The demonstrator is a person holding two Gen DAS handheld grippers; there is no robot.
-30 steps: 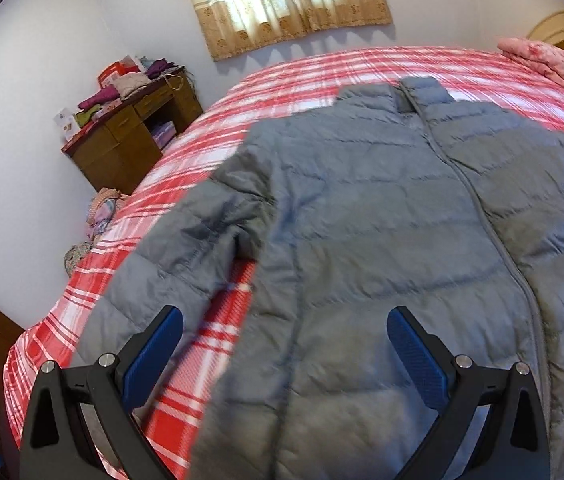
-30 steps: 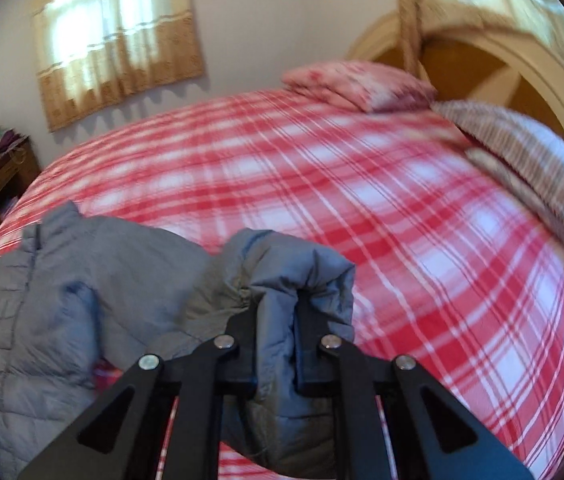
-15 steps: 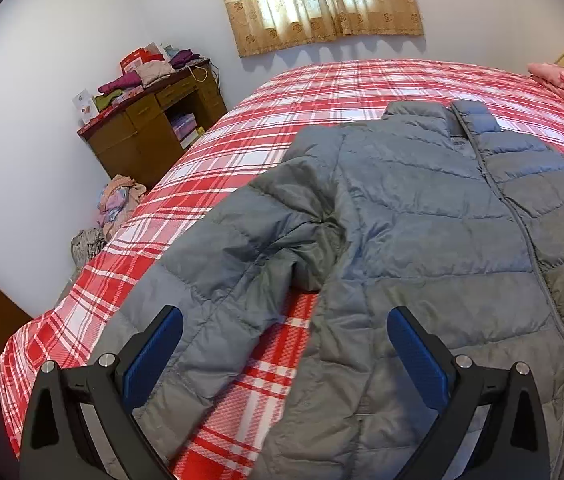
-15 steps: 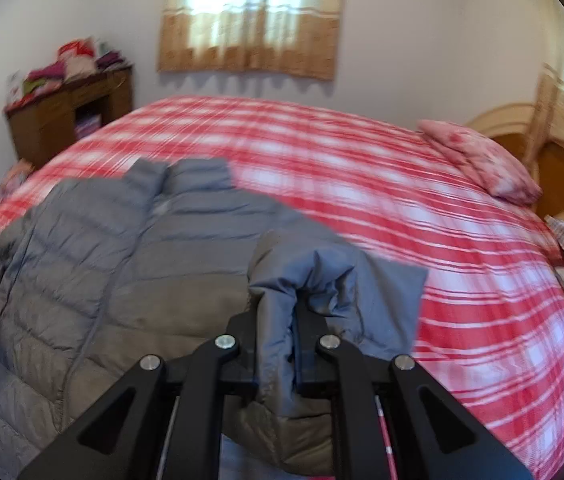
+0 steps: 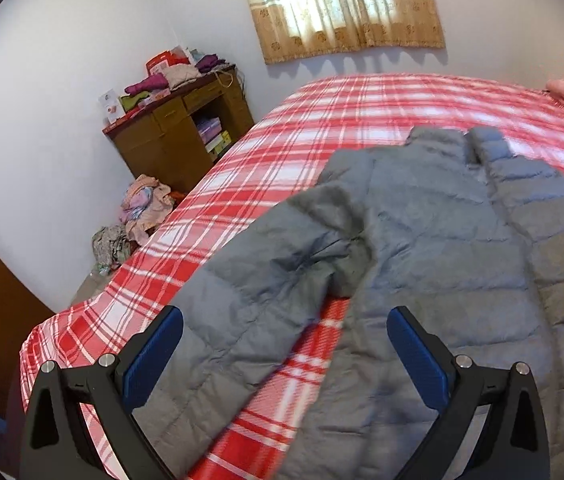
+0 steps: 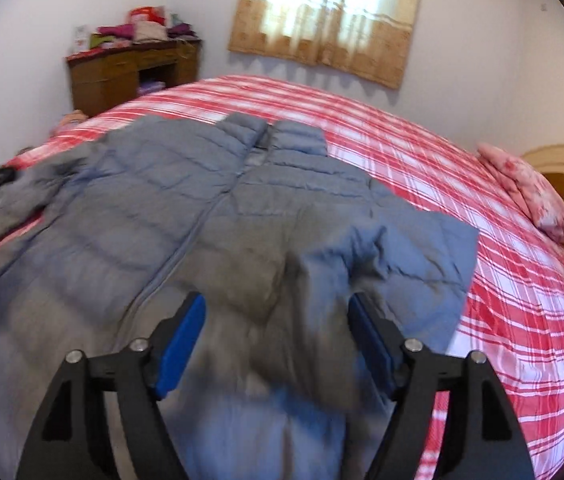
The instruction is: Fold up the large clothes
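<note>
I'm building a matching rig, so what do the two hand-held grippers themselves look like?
Both look identical. The left hand-held gripper and the right hand-held gripper each have two matte black fingers with triangular cut-outs, round silver bolt heads at the joints, and flat, textured blue pads on the inner faces. No cables, markings or sleeves show in either wrist view.

That grey jacket [image 6: 210,240] is quilted puffer cloth, matt and soft-looking. The bedspread [image 5: 361,120] is woven red-and-white plaid cloth. The table [image 5: 170,136] at 10 o'clock is dark brown wood. The gripper [image 5: 285,340] frames look like matt black plastic with blue textured pads [image 5: 417,356] and shiny metal screws.
</note>
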